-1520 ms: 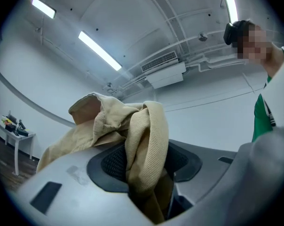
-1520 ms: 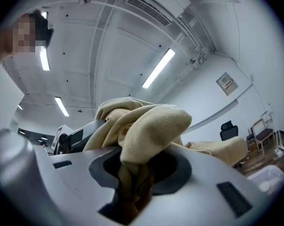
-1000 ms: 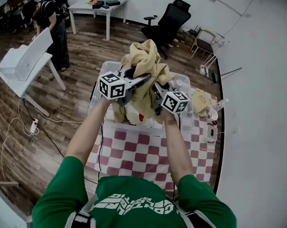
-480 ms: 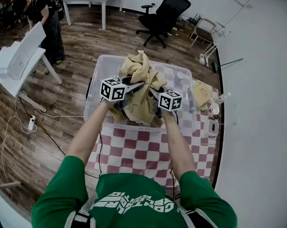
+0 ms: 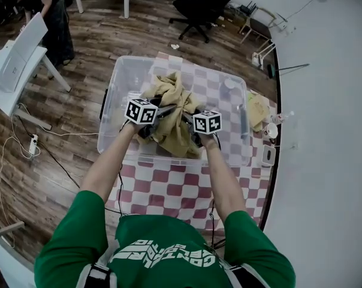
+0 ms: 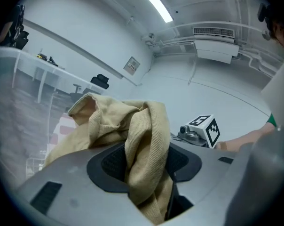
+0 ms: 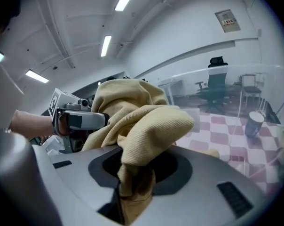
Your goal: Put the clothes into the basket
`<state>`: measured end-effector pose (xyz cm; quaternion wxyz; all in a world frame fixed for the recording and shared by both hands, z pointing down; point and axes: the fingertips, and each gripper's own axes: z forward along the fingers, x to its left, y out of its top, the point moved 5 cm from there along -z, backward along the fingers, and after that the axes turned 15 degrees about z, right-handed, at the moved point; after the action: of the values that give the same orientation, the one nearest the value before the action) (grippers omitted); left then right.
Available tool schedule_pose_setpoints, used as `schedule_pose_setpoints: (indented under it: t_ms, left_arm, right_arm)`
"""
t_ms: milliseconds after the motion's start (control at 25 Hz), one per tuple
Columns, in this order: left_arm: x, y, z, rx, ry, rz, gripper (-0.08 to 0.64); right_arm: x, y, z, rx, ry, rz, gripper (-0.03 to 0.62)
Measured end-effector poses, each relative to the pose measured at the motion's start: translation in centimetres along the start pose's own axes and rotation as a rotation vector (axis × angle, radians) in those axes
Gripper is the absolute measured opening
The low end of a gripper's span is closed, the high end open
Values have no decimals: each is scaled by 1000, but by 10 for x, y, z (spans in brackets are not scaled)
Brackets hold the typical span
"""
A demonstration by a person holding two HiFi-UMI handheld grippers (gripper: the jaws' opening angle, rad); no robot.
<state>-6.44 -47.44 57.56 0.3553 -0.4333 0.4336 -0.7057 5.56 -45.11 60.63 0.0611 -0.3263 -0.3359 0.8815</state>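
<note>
A tan ribbed garment [image 5: 172,110] hangs bunched between both grippers, down inside the clear plastic basket [image 5: 115,95] on the checkered table. My left gripper [image 5: 164,109] is shut on the garment [image 6: 146,149]; a thick fold runs down between its jaws. My right gripper [image 5: 185,117] is shut on the same garment [image 7: 142,131], with cloth heaped over its jaws. Each gripper view shows the other gripper beyond the cloth: the right one [image 6: 198,132] and the left one [image 7: 74,119].
The basket's clear walls [image 7: 236,86] rise around both grippers. A small cup [image 7: 252,123] stands inside the basket to the right. On the table right of the basket lie a yellow cloth [image 5: 255,110] and small items [image 5: 268,155]. Wooden floor, a white desk [image 5: 16,71] and an office chair [image 5: 208,2] surround it.
Both grippers have sunk with the garment from above the basket down into it. The cloth, held high before, now lies below the rim.
</note>
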Motion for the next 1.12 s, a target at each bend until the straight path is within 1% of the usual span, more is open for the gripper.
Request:
schedule_pose_setpoints:
  t_ms: [120, 240, 440, 600, 840, 960, 1040, 1120]
  left_arm:
    - [10, -24, 9, 59, 6, -24, 201]
    - [19, -44, 15, 102, -3, -54, 201]
    - [33, -76, 24, 185, -41, -103, 201]
    - [34, -93, 29, 216, -53, -121, 201]
    - [34, -101, 32, 239, -58, -123, 201]
    - [34, -98, 32, 245, -55, -103, 202]
    - [33, -96, 31, 264, -38, -52, 210]
    - [34, -93, 28, 294, -14, 15, 232]
  right_arm:
    - [-13, -13, 16, 87, -31, -13, 123]
    - [-30, -25, 30, 165, -64, -28, 123]
    - [-40, -42, 45, 255, -82, 5, 124]
    - [-51, -58, 52, 286, -86, 50, 124]
    - [-56, -66, 56, 308, -95, 63, 124]
    - [-55, -63, 55, 309, -100, 55, 129]
    - [-55, -62, 52, 307, -104, 57, 135]
    - [-56, -60, 47, 300, -113, 58, 162]
